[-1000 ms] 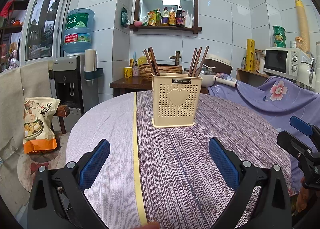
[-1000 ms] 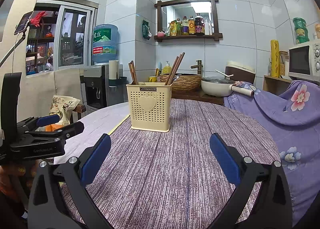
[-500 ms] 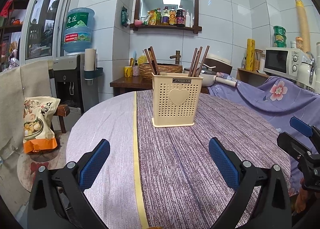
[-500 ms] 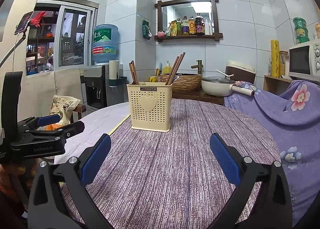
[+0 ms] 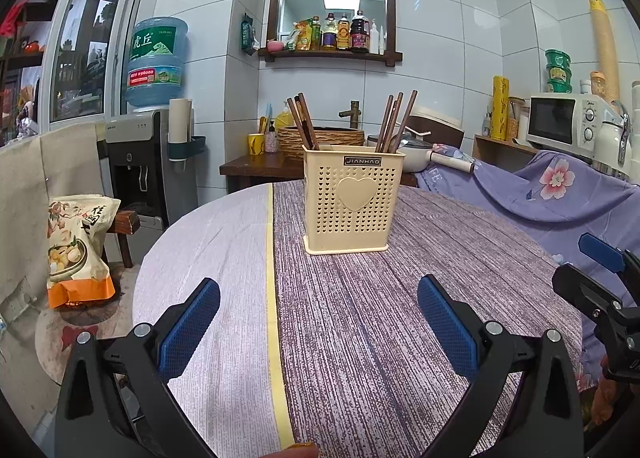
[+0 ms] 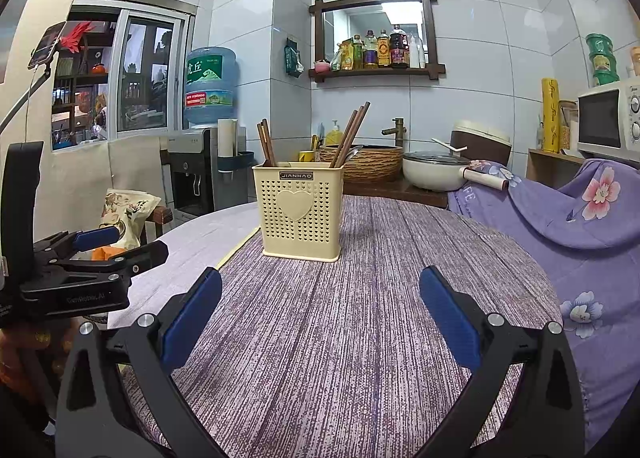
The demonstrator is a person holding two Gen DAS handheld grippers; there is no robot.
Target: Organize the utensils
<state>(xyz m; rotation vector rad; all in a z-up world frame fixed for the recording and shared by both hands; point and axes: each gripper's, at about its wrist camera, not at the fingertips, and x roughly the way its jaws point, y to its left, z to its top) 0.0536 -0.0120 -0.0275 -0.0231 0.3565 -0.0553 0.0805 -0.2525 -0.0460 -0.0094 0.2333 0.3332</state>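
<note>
No shift; microwave [image 5: 564, 120] beyond holder [image 5: 353, 200].

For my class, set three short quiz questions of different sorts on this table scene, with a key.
1. True or false: the left tool is shut on a chopstick.
2. The chopsticks stand in: A) the woven basket, B) the cream holder, C) the white pot.
3. Fill in: the holder stands on the ____ table, and its front bears a ____ shape.

Key: 1 false, both it and the right tool are open and hold nothing; 2 B; 3 round, heart.
</note>
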